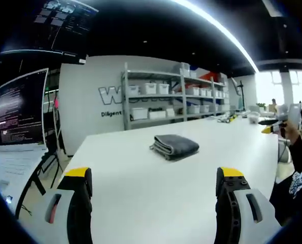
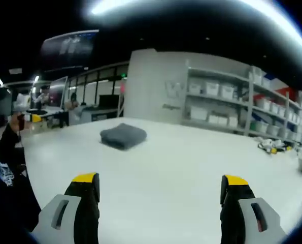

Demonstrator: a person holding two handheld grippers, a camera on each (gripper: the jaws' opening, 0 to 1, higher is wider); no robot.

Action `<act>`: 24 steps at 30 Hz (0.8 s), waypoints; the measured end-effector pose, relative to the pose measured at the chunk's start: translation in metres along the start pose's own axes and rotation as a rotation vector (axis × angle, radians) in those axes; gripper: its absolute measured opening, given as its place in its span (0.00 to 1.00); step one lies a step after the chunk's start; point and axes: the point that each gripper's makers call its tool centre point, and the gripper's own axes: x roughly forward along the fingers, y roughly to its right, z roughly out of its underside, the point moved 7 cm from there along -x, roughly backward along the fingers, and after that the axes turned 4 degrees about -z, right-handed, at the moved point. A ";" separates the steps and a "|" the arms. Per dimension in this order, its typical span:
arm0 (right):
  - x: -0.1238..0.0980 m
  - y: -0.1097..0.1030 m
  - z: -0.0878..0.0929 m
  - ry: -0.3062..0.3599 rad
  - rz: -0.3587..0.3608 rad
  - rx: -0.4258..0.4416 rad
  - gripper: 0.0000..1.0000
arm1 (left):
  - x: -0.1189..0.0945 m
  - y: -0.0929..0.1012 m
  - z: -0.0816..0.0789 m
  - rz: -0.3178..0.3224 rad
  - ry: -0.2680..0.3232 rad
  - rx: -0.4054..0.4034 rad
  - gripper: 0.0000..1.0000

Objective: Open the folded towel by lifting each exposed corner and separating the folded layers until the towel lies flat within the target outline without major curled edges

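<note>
We record the left gripper (image 1: 154, 178), a two-jaw tool with grey plastic housings, black inner faces and yellow tips, rising from the 7 and 5 o'clock edges of the left gripper view. Its jaws stand wide apart and parallel, with nothing between them.

We record the right gripper (image 2: 161, 184), of the same grey, black and yellow build, rising likewise from 7 and 5 o'clock in the right gripper view. Its jaws are also spread wide, gripping nothing.

At 3 o'clock in the left gripper view we note the person's dark patterned sleeve (image 1: 299, 173). The same sleeve (image 2: 6, 168) appears at 9 o'clock in the right gripper view.
</note>
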 end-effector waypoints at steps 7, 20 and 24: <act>0.002 0.002 0.001 0.002 0.002 0.014 0.99 | 0.006 0.004 0.004 0.025 -0.030 0.006 1.00; 0.007 -0.007 -0.004 -0.004 -0.019 0.010 0.99 | 0.002 -0.008 0.005 -0.009 -0.015 -0.023 1.00; 0.006 -0.003 -0.005 0.001 -0.013 0.020 1.00 | -0.001 -0.009 0.005 -0.024 -0.019 -0.034 1.00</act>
